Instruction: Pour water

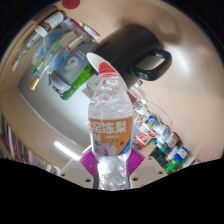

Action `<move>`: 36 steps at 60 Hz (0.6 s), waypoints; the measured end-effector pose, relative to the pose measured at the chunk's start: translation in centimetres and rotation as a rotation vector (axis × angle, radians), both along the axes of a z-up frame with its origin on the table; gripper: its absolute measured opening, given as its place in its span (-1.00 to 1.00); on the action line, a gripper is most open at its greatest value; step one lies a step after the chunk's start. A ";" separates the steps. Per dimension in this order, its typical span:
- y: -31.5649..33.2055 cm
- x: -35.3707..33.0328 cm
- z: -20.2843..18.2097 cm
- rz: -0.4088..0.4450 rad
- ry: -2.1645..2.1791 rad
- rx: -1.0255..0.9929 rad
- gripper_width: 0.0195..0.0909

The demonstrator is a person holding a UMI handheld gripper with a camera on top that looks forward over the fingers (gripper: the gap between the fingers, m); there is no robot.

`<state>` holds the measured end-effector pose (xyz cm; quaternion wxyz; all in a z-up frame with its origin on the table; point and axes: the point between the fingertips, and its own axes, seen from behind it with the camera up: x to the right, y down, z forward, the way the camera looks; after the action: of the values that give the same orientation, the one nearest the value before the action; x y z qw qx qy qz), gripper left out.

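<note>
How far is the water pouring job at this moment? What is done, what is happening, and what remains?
Done: the claw is shut on the water bottle and has it off the table, tipped with its neck toward the black mug. In hand: the bottle's mouth sits near the mug's rim; whether water flows I cannot tell. The cap seems to be on. Left: the pour itself, it seems, then setting the bottle down.

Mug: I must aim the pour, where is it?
In the gripper view, the black mug lies just beyond the bottle top, which the gripper holds.
</note>
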<state>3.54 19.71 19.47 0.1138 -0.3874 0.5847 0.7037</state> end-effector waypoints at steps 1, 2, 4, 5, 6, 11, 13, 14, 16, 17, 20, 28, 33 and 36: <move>0.0 0.1 0.1 -0.005 0.010 -0.002 -0.55; 0.1 0.3 0.2 -0.011 0.018 -0.004 -0.55; 0.1 0.5 0.4 -0.020 0.029 -0.007 -0.55; 0.1 0.5 0.4 -0.023 0.031 -0.008 -0.55; 0.1 0.5 0.4 -0.023 0.033 -0.011 -0.54; -0.2 0.2 0.7 -0.006 0.020 -0.003 -0.54; -0.3 -0.1 1.0 0.011 0.001 0.014 -0.55; -0.4 -0.3 1.1 0.022 -0.015 0.024 -0.55; -0.7 -0.6 1.3 0.047 -0.068 0.049 -0.56; -0.9 -0.8 1.4 0.059 -0.105 0.065 -0.55; -1.6 -0.9 2.2 0.095 -0.270 0.117 -0.55; -2.8 3.3 8.2 0.088 -1.008 0.448 -0.54; -2.1 10.9 13.0 -0.057 -1.443 0.622 -0.54; -1.1 14.7 15.8 -0.128 -1.680 0.614 -0.54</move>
<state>18.29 18.59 35.31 0.6417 -0.6939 0.1151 0.3057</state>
